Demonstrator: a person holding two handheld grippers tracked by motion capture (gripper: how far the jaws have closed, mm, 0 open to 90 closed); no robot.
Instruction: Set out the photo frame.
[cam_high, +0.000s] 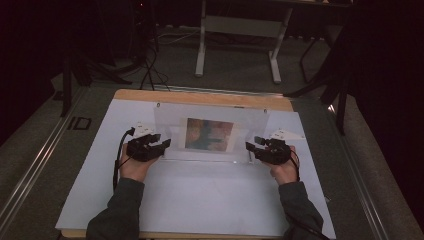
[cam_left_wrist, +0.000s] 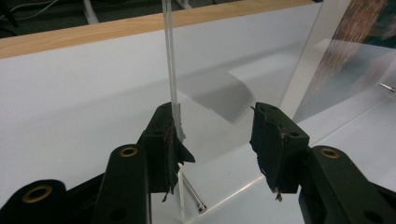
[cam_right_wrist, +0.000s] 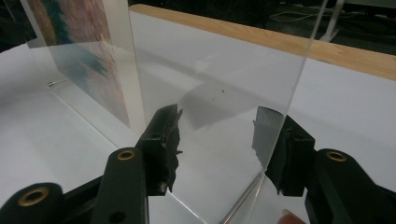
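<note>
The clear acrylic picture frame (cam_high: 210, 134), holding a multicoloured printed picture (cam_high: 209, 134), stood upright on the white-topped counter (cam_high: 200, 200), near its far wooden edge. The left hand-held gripper (cam_high: 162, 142) sat at the frame's left end and the right hand-held gripper (cam_high: 252, 146) at its right end, so that the wide panel was flanked symmetrically. In the left gripper view, the panel edge (cam_left_wrist: 170, 70) lay against the left jaw only; in the right gripper view, the sheet edge (cam_right_wrist: 299, 79) passed just before the right jaw. Both sets of jaws stood wide apart, clamping nothing. This placement probably prepared a balanced two-sided lift.
</note>
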